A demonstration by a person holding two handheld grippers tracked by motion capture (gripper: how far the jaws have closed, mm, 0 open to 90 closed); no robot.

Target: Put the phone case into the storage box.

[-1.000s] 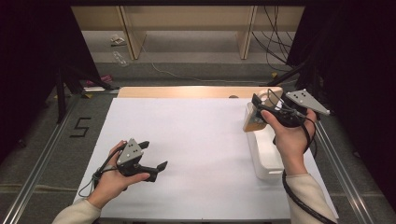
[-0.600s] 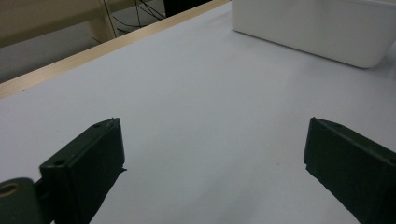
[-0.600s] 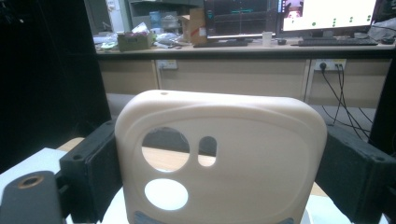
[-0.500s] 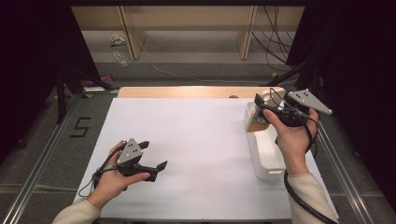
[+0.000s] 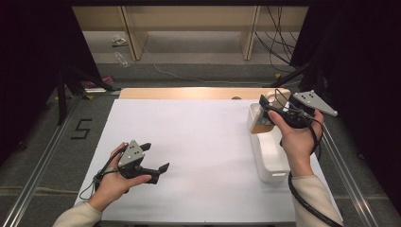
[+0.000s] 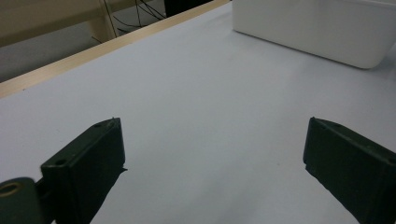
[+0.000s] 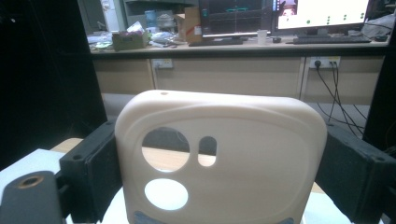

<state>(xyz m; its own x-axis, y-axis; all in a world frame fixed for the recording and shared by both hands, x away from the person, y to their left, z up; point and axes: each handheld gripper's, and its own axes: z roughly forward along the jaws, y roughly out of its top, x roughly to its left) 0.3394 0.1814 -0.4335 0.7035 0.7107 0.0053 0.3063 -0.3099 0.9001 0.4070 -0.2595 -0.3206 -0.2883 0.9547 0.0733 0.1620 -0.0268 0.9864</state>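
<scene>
Cream plastic phone case (image 7: 219,158) sits clamped between the jaws of the right gripper (image 5: 273,109), at right of frame above the white bin (image 5: 269,151); it has barely shifted since a second ago, so it looks held ready for placing. Left gripper (image 5: 153,163) rests lower left on the bench (image 5: 198,142), jaws apart, empty.

- Cream long sleeves (image 5: 312,198) on both forearms.
- Black two-jaw left gripper (image 5: 153,161), grey three-cornered plate with small screws on top, thin black cable trailing.
- Black two-jaw right gripper (image 5: 263,107), same grey plate, thick black cable.
- Flat black rectangular jaw pads (image 6: 88,163), screw holes at edges.
</scene>
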